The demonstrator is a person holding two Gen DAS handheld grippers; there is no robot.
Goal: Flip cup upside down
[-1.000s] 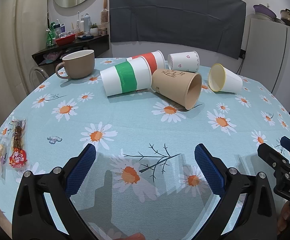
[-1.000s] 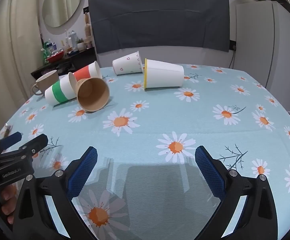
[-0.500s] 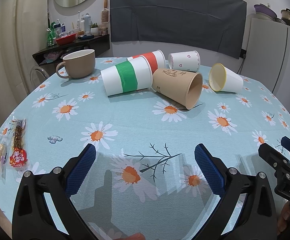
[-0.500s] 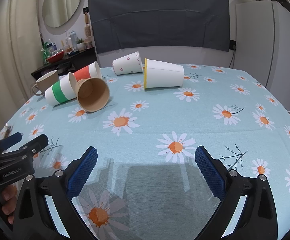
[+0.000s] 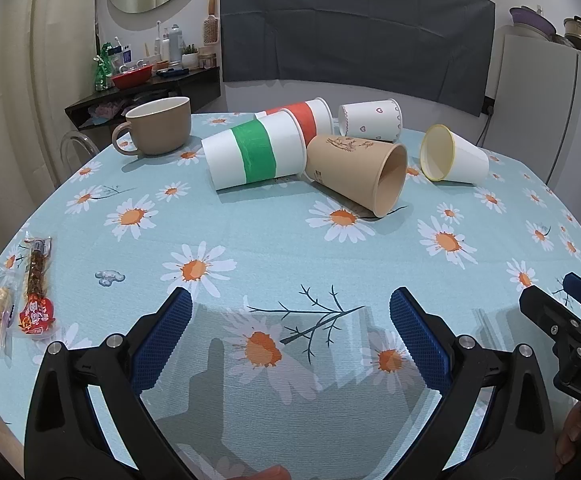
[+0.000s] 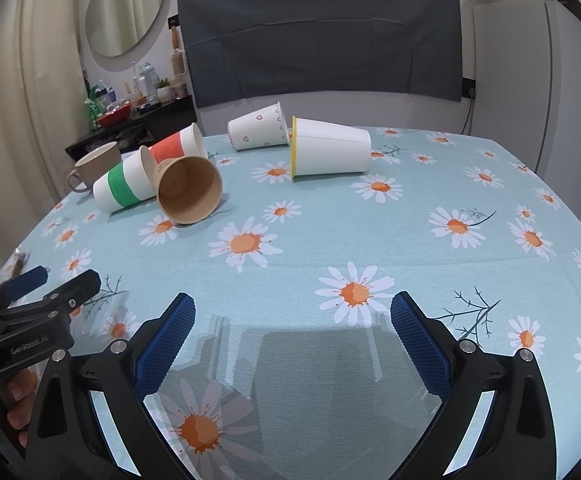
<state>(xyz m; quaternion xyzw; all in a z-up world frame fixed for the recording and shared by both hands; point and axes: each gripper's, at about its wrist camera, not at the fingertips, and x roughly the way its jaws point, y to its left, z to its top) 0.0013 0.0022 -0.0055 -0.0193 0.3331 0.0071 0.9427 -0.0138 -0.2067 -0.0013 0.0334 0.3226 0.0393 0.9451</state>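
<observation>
Several paper cups lie on their sides at the far part of the table: a green-banded cup [image 5: 256,155] [image 6: 124,186], a red-banded cup [image 5: 306,118] [image 6: 176,147], a brown cup [image 5: 356,172] [image 6: 188,190], a heart-print cup [image 5: 370,124] [image 6: 256,132] and a yellow-rimmed white cup [image 5: 452,159] [image 6: 330,152]. My left gripper [image 5: 290,340] is open and empty, low over the near table. My right gripper [image 6: 292,340] is open and empty too, well short of the cups.
A tan mug [image 5: 158,126] stands upright at the far left. Snack packets [image 5: 34,288] lie at the table's left edge. The daisy tablecloth [image 5: 250,240] covers the round table. A dark shelf with bottles [image 5: 142,80] and a fridge [image 6: 530,72] stand behind.
</observation>
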